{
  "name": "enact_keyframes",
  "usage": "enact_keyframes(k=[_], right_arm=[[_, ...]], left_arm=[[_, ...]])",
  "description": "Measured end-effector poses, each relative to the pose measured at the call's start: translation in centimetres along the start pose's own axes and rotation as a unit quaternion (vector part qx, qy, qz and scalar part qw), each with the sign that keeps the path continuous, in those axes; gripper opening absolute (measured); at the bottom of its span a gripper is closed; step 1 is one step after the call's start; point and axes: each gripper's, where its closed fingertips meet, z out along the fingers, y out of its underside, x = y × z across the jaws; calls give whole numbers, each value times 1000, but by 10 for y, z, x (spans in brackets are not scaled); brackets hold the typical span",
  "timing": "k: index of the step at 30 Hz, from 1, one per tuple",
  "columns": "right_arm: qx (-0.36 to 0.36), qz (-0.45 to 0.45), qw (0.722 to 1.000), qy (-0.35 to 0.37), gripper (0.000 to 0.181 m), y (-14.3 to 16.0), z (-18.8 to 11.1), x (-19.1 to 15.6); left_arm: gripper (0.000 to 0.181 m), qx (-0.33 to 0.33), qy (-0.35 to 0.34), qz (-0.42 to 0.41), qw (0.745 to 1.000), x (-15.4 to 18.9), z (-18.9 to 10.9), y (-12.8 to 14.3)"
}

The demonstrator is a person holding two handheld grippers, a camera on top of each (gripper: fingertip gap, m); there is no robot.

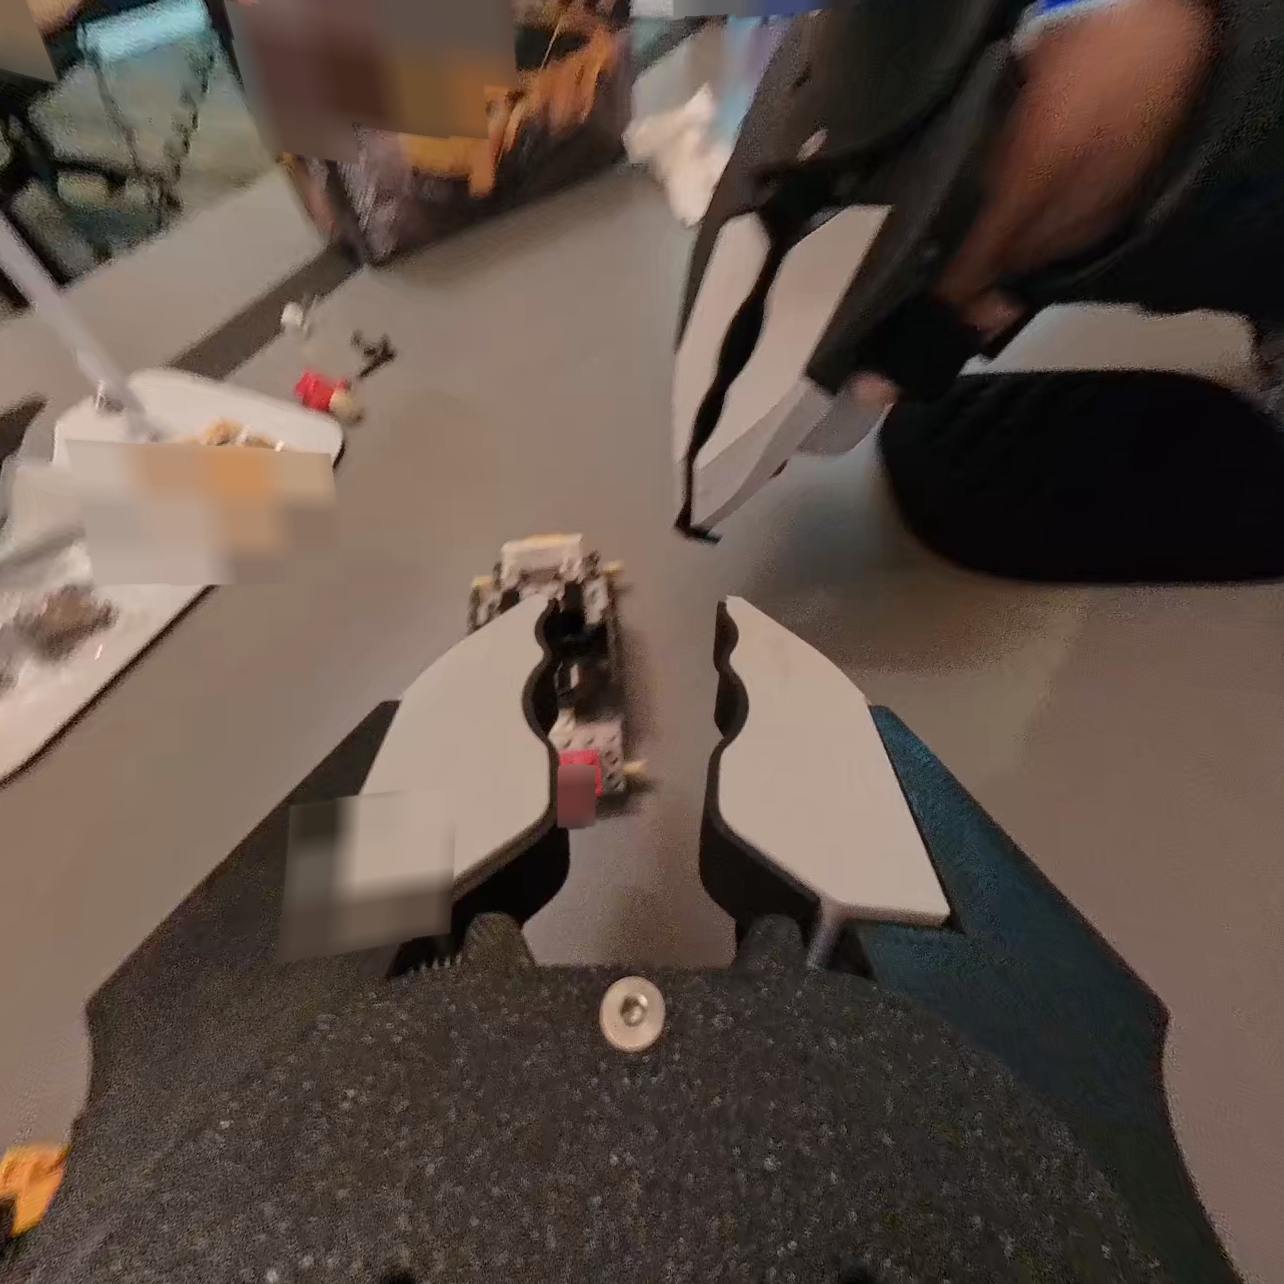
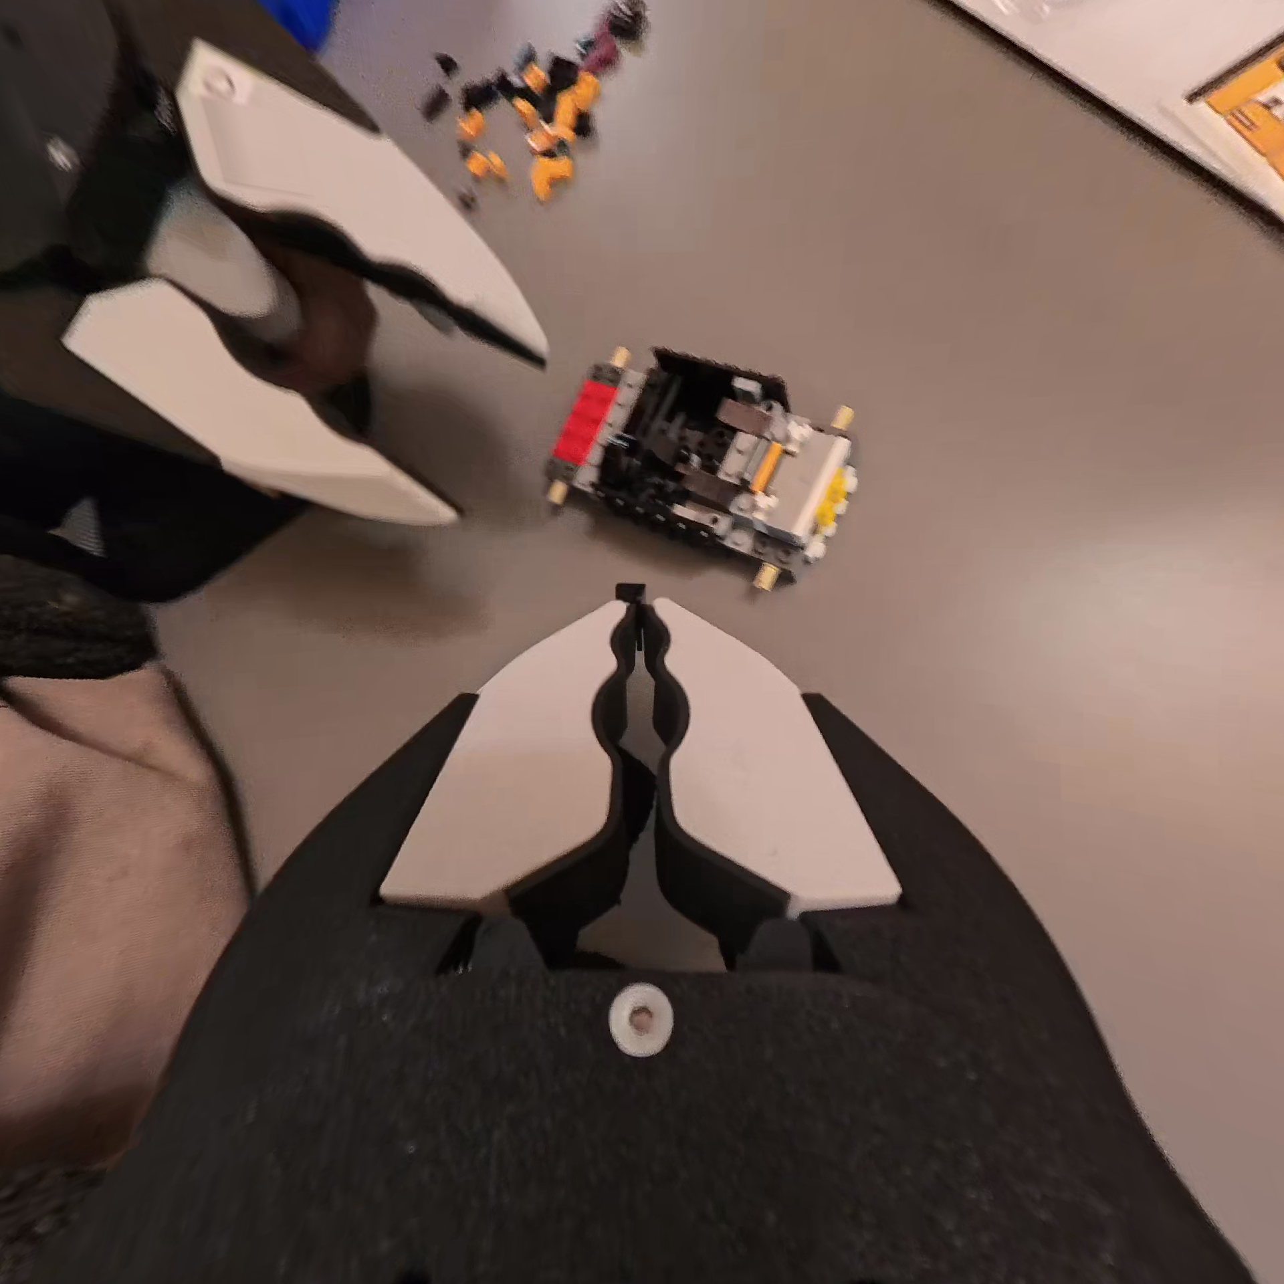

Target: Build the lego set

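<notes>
A part-built lego vehicle frame, black and grey with a red end, a yellow end and tan axle pins, lies on the grey table. In the left wrist view the frame lies between my open left gripper's fingers, close to the left finger. The left gripper also shows in the right wrist view, open beside the frame's red end. My right gripper is shut on a small black lego piece just short of the frame. It shows in the left wrist view above and right of the frame.
A heap of loose orange and black lego pieces lies beyond the frame. A red piece, small black pieces and a white tray lie at the left. An instruction sheet lies at the far right. A dark sleeve rests on the table. My right fingertips sit around 6 centimetres from my left ones.
</notes>
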Motion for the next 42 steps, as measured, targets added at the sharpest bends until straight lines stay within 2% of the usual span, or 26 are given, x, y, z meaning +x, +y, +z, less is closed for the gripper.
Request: enact_keyframes(k=[2, 5, 9, 13, 19, 22, 25, 28, 30, 39, 42], right_arm=[[21, 18, 999, -40, 1, -10, -2, -14], [57, 61, 990, -114, 1, -23, -6, -36], [83, 110, 973, -183, 1, -32, -10, -54], [91, 137, 962, -219, 1, -34, -13, -57], [101, 143, 955, -240, 1, -36, -13, -58], [133, 88, 955, -250, 8, -44, -22, -60], [176, -84, 960, -203, 8, -49, -35, -62], [174, -268, 938, -137, 11, -46, -41, -70], [152, -328, 926, -113, 12, -46, -38, -73], [116, -257, 947, -153, 3, -64, -37, -75], [100, -198, 962, -160, 4, -64, -34, -74]], left_arm=[[41, 32, 9, 34, 999, 12, -1, -11], [40, 52, -12, 109, 993, 21, 0, -18], [28, 71, -55, 193, 977, 25, -4, -27], [20, 73, -76, 242, 964, 27, -6, -28], [16, 76, -83, 258, 960, 28, -7, -28], [16, 102, -68, 214, 969, 25, -11, -34], [16, 144, 0, 119, 982, 27, -17, -40], [16, 183, 57, 45, 981, 26, -24, -46], [16, 200, 74, 33, 976, 27, -28, -49], [16, 212, 23, 96, 972, 24, -32, -52], [16, 204, -13, 135, 970, 21, -32, -51]])
